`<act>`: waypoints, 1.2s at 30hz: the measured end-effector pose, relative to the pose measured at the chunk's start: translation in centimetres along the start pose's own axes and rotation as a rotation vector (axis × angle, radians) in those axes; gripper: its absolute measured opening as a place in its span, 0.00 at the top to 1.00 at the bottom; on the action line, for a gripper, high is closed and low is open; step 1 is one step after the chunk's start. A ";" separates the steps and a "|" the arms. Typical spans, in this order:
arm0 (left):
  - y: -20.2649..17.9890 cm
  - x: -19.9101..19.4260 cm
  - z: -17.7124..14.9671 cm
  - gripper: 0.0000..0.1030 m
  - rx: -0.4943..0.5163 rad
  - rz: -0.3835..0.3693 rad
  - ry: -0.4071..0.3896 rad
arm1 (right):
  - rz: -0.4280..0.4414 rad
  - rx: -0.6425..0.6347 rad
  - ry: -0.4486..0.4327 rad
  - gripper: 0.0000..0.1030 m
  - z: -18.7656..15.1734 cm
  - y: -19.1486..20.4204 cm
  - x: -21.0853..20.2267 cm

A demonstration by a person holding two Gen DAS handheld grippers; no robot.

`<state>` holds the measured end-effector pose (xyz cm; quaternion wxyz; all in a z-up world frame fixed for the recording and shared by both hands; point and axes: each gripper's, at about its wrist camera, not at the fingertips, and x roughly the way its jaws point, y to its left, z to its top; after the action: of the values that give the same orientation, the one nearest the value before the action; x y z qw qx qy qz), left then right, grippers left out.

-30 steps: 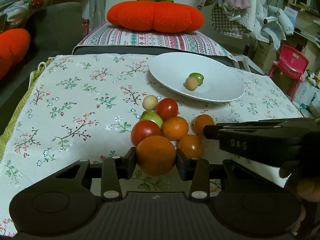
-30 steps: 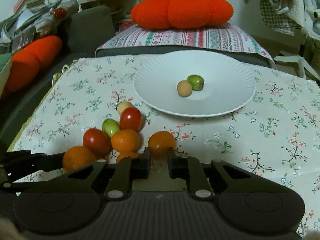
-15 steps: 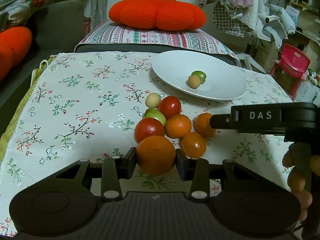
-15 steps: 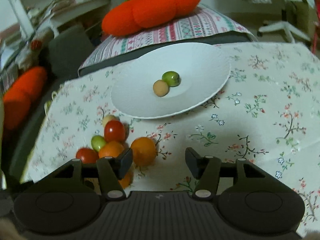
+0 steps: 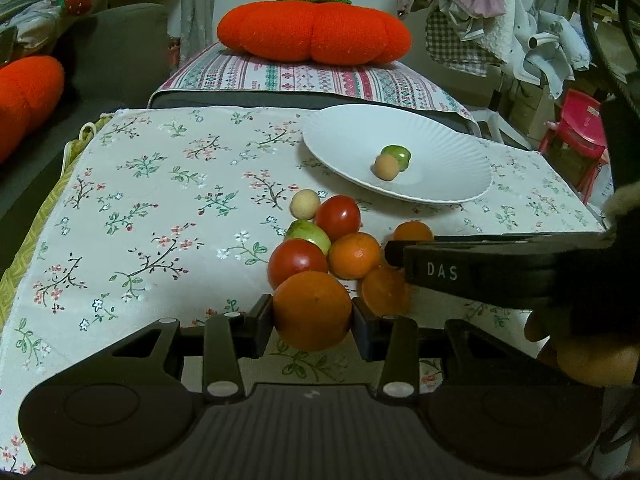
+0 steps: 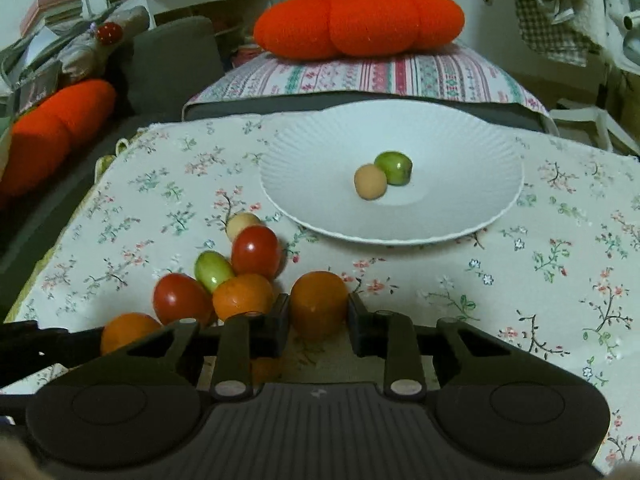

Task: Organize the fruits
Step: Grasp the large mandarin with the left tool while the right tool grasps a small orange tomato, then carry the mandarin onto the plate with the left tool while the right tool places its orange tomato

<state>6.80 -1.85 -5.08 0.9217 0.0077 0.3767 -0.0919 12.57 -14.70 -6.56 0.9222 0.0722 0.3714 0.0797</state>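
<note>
My left gripper [image 5: 312, 322] is shut on a large orange [image 5: 312, 308], low over the floral cloth. My right gripper [image 6: 316, 322] has a smaller orange [image 6: 319, 304] between its pads, and its jaws are closing on it; from the left wrist it reaches in from the right [image 5: 396, 254]. Between them lies a pile of two red tomatoes [image 6: 256, 250], a green fruit [image 6: 212, 270], a tan ball [image 6: 240, 224] and more oranges [image 6: 242, 296]. Beyond stands the white plate [image 6: 460, 152] with a green fruit [image 6: 394, 167] and a tan fruit [image 6: 370, 182].
A striped pillow [image 5: 304, 76] with an orange pumpkin cushion [image 5: 314, 34] lies behind the table. A pink chair [image 5: 580, 120] and hanging clothes stand at the right. The cloth's left edge [image 5: 52, 196] drops toward a dark sofa.
The right gripper went from shut behind the orange to wide open, then came around that orange and narrowed on it. The left gripper kept its orange and stayed put.
</note>
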 end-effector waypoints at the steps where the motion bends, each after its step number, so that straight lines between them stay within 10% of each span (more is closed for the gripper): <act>1: 0.0 -0.1 0.0 0.79 0.001 -0.002 -0.003 | -0.004 0.005 0.001 0.75 0.1 -0.1 -0.1; 20: -0.6 0.1 4.4 0.79 0.055 -0.040 -0.171 | 0.015 0.237 -0.145 0.75 2.9 -6.3 -4.5; 36: -3.9 4.8 6.3 0.79 0.191 -0.067 -0.238 | 0.003 0.142 -0.137 0.75 3.6 -5.8 -2.4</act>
<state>13.82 -7.03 -3.75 0.9513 0.0719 0.2544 -0.1583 13.92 -21.11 -3.48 0.9379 0.1430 0.3122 0.0495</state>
